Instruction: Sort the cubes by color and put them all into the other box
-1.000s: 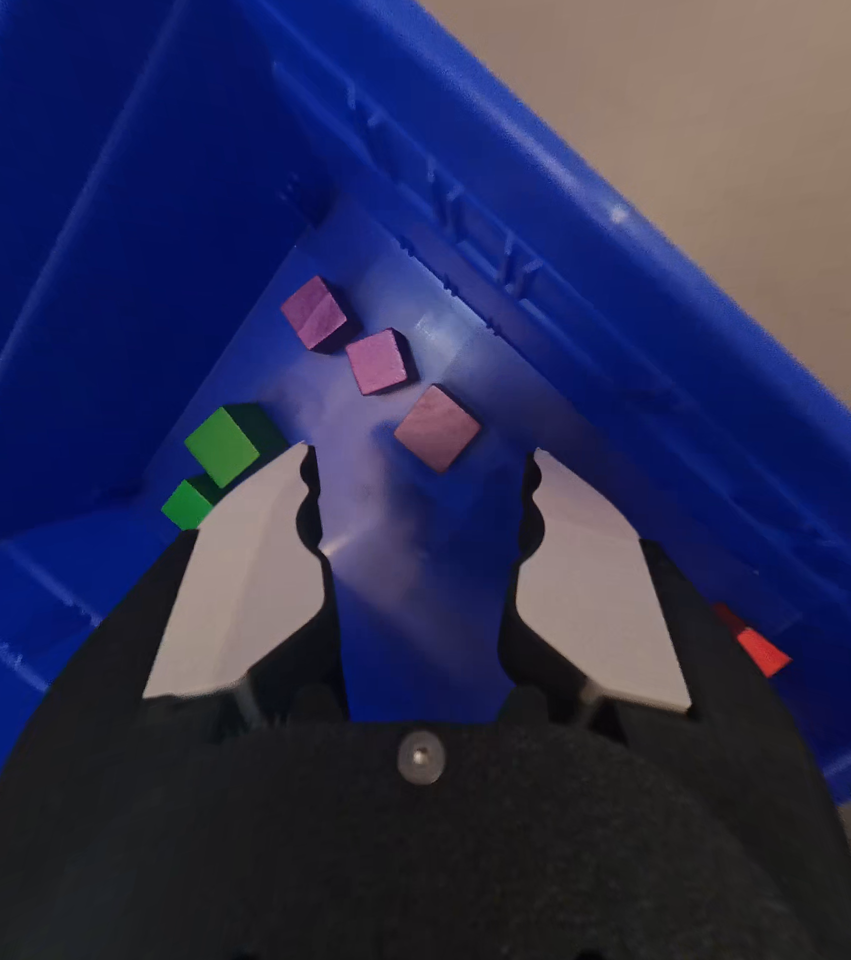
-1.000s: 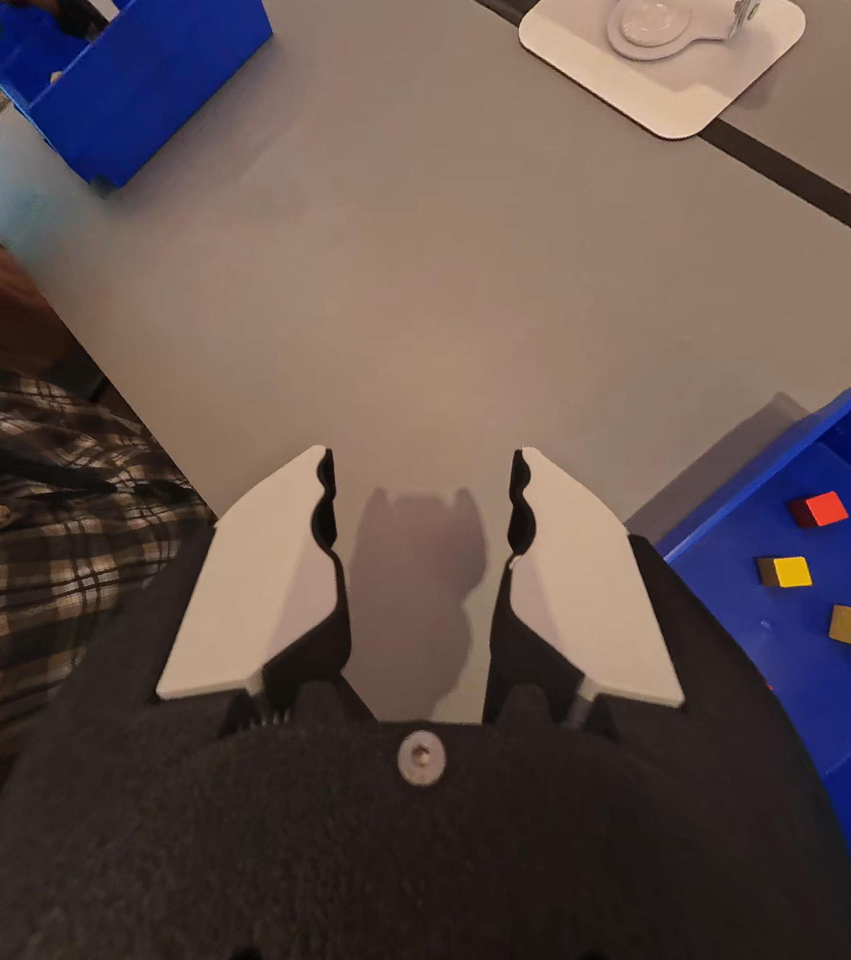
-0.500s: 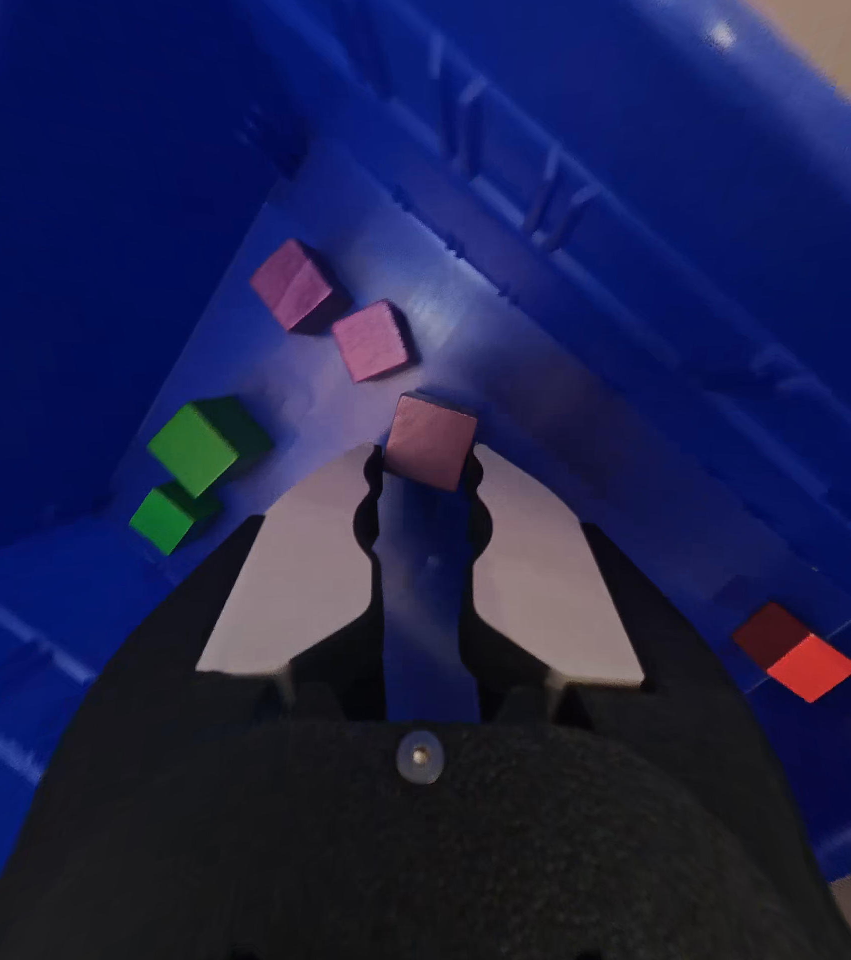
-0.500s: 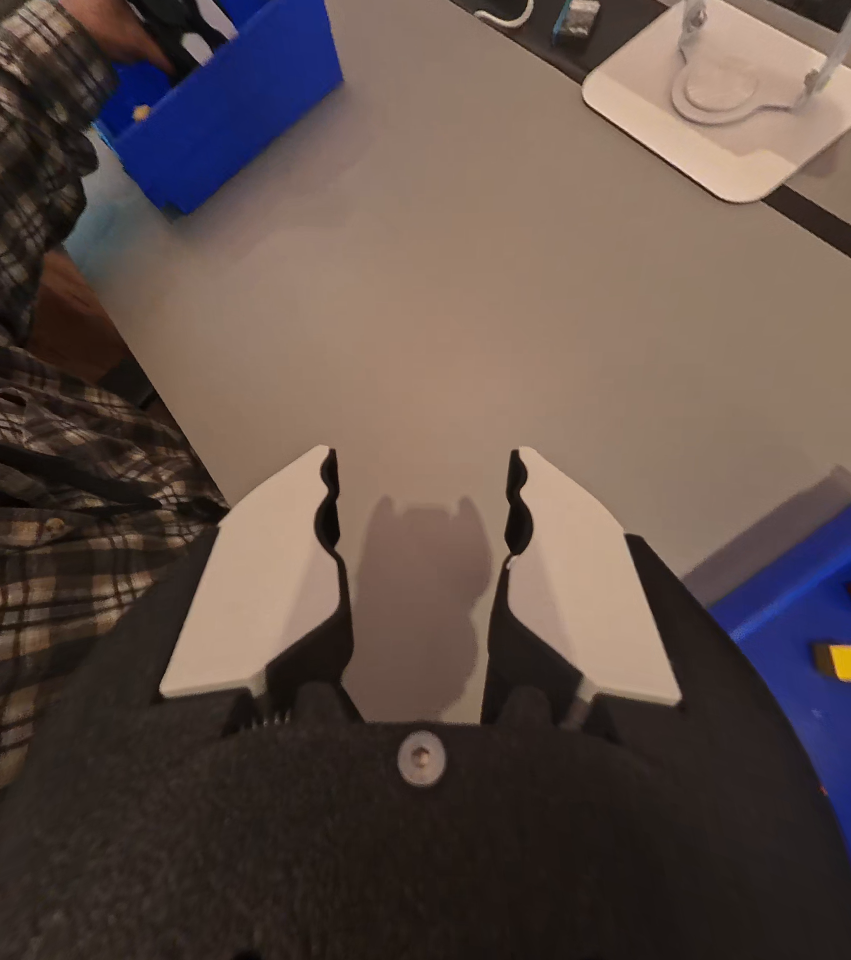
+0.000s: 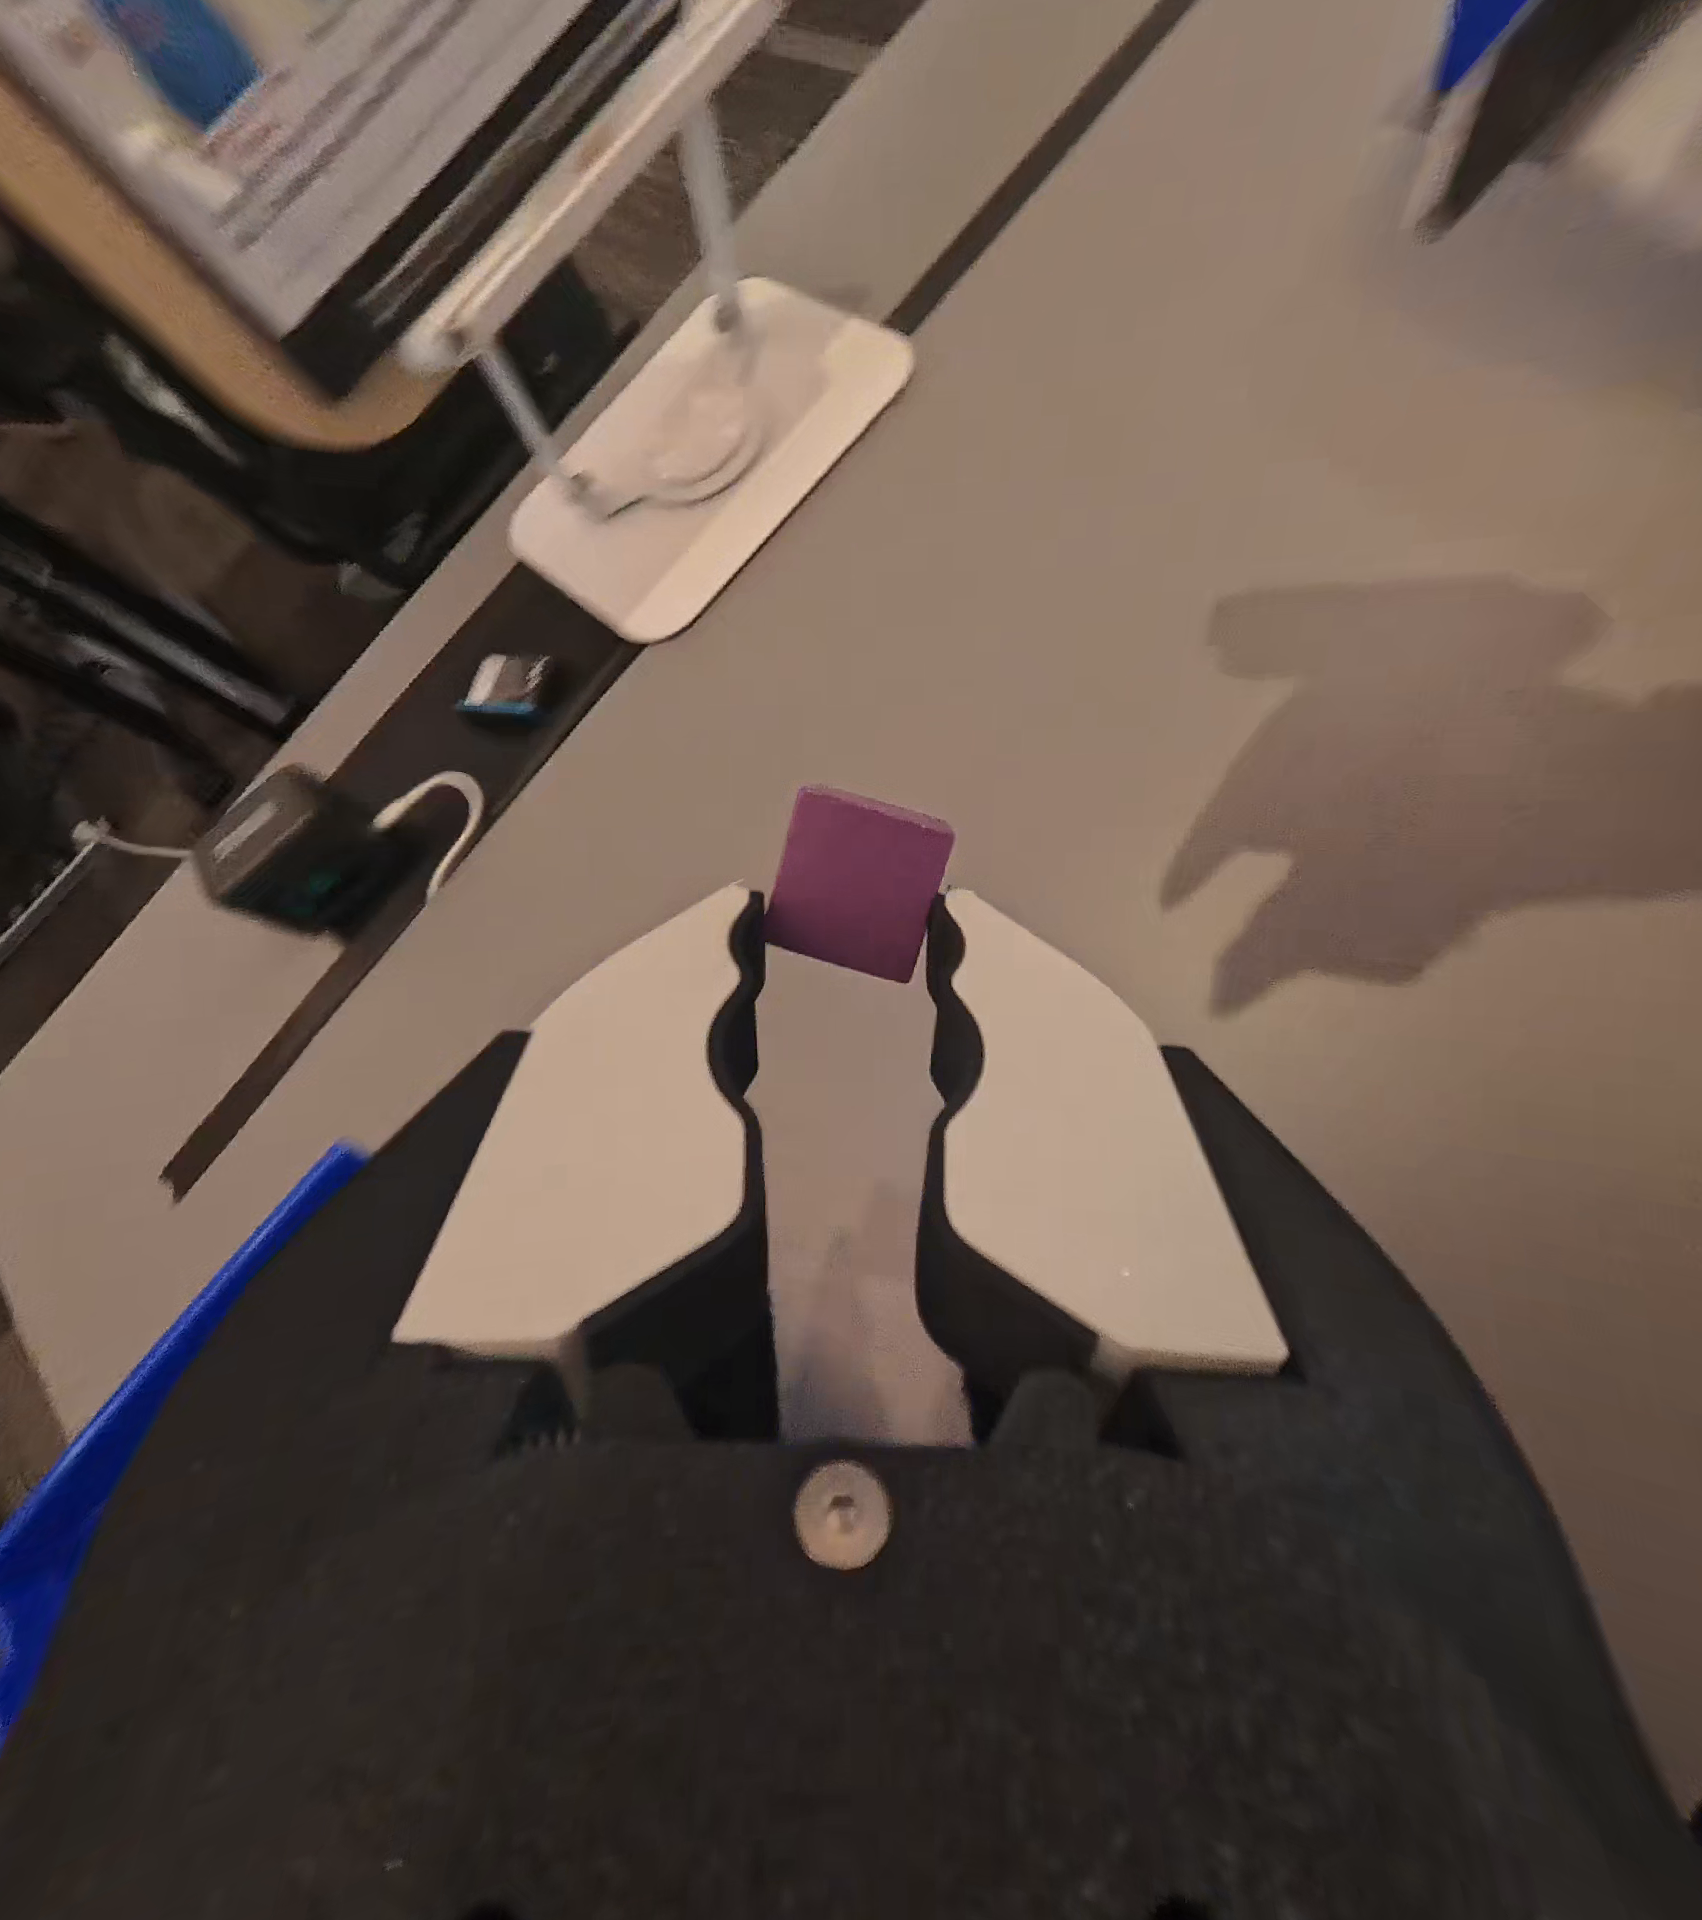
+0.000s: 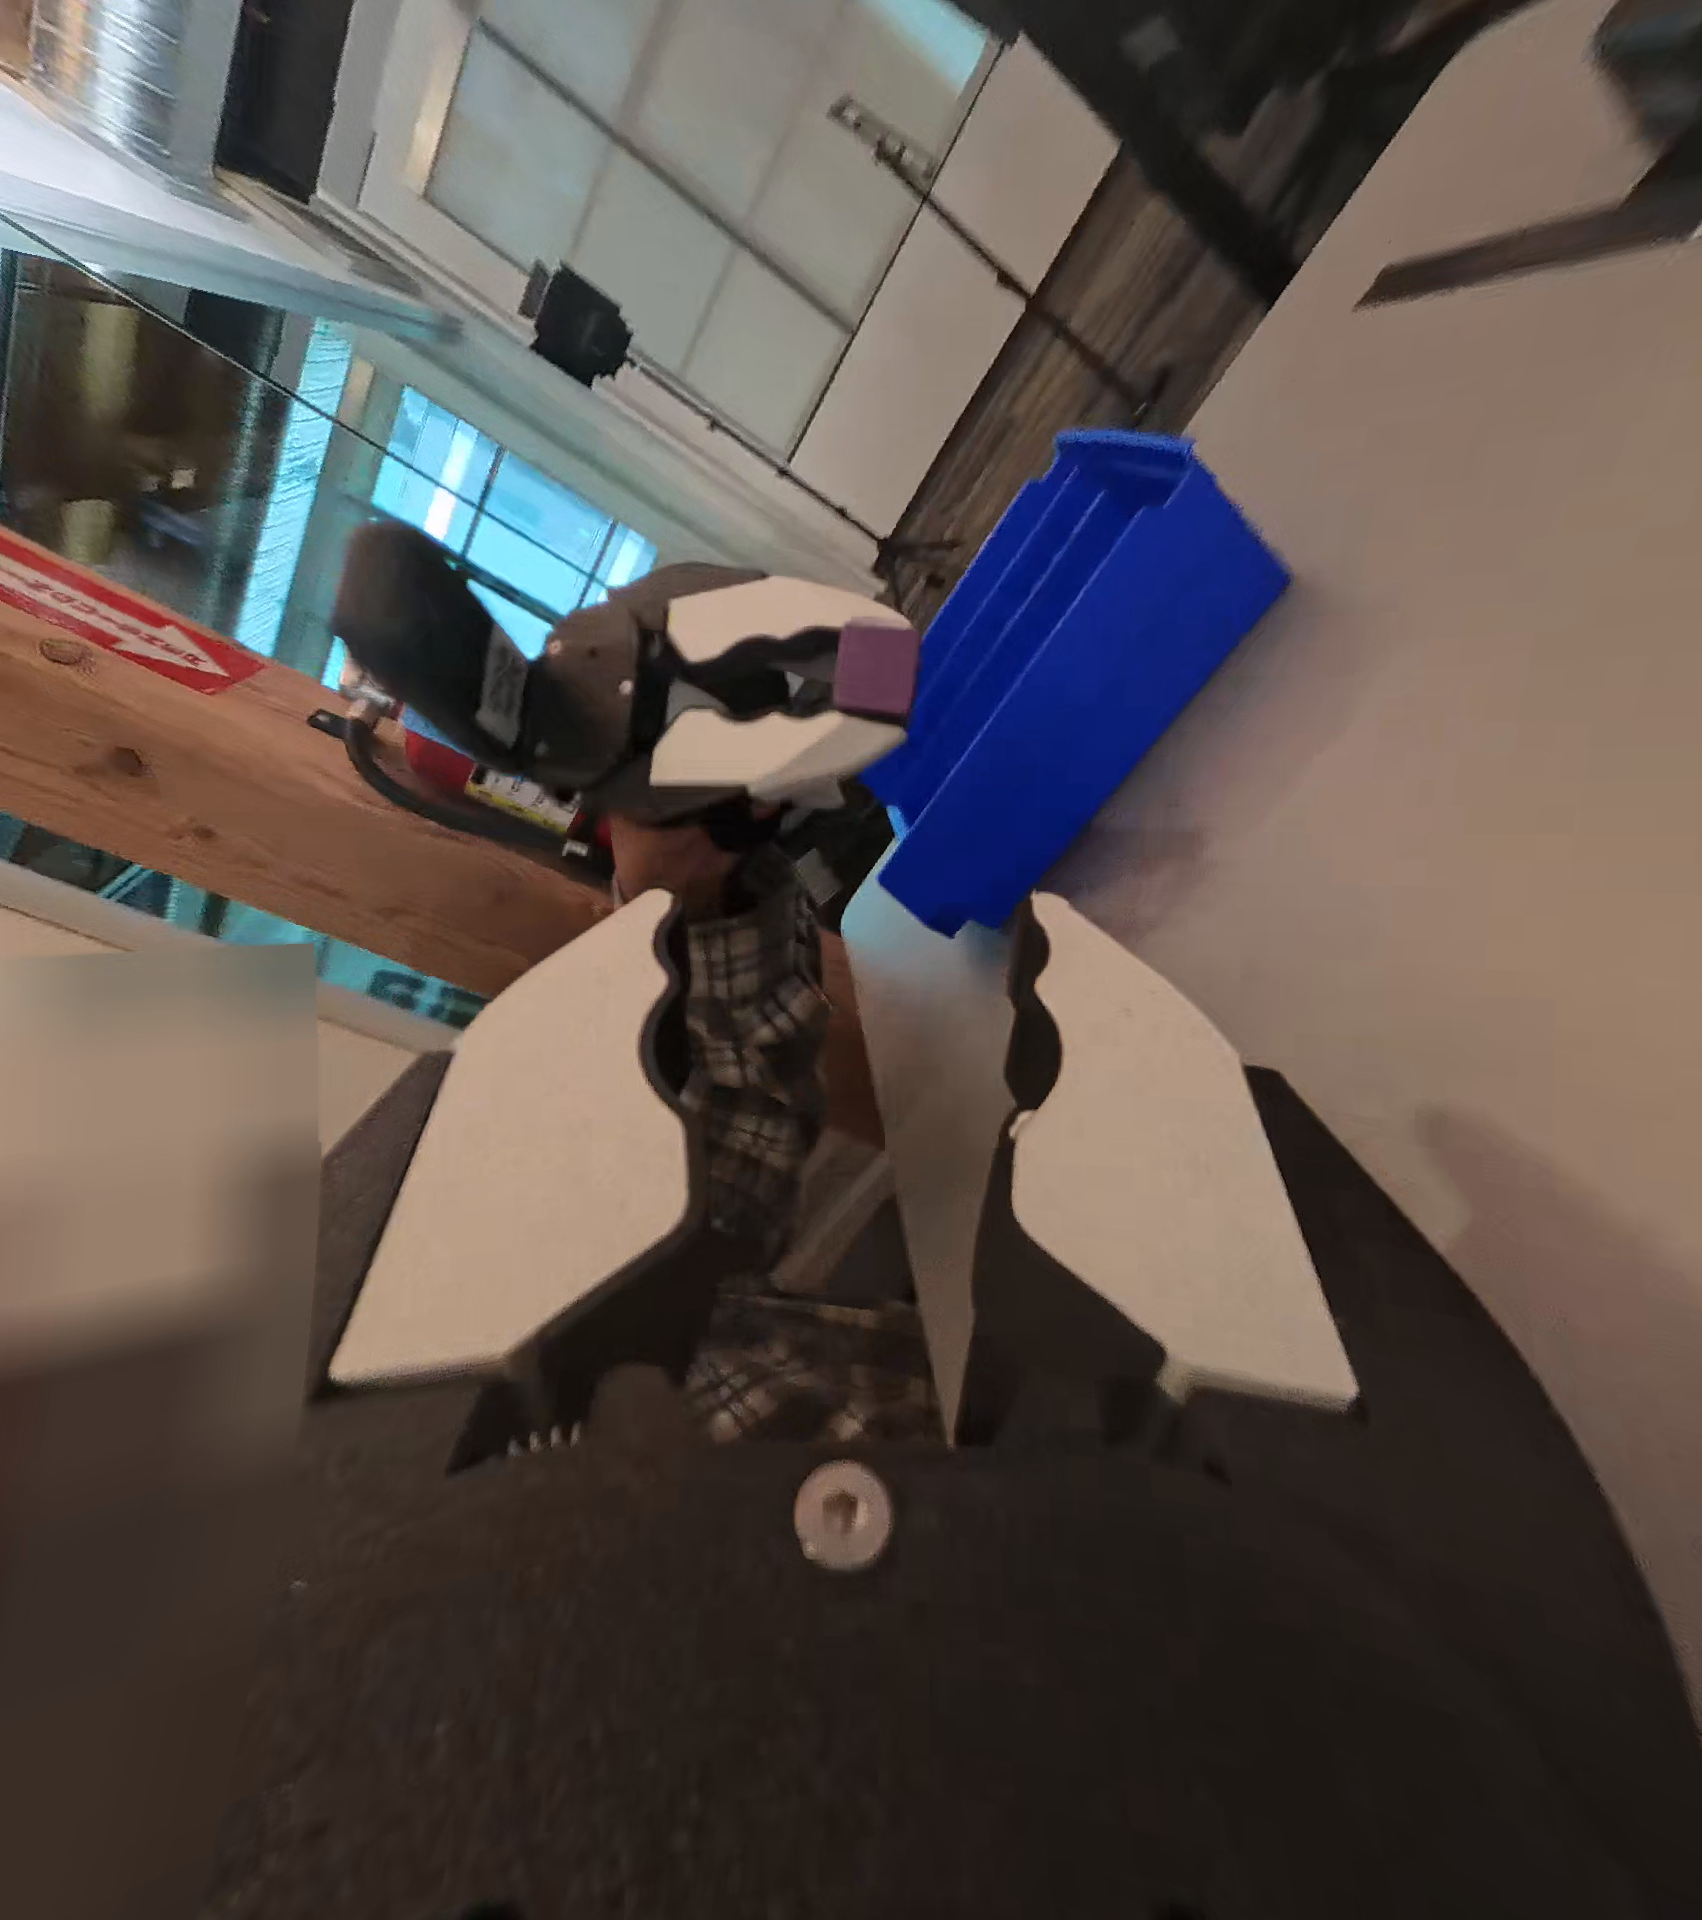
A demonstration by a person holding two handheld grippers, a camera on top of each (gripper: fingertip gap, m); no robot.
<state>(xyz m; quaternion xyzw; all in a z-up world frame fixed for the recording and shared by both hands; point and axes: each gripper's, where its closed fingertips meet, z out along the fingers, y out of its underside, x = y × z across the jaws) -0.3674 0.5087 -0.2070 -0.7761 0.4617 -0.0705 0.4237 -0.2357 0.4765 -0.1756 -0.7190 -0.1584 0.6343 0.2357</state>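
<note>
Left gripper (image 5: 849, 914) pinches a small purple wooden cube (image 5: 858, 883) at its fingertips above the grey surface (image 5: 1242, 436); right gripper (image 6: 842, 914) hangs open, empty. Carry the cube level, steadily, toward the other blue plastic box (image 6: 1065, 686).

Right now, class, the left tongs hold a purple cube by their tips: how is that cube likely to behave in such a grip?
The purple cube probably stays stiff: its edges look sharp and unbent between the left tongs. Its flat sides likely resist rolling. Held only at the very tips, it might twist or slip if jolted.
</note>
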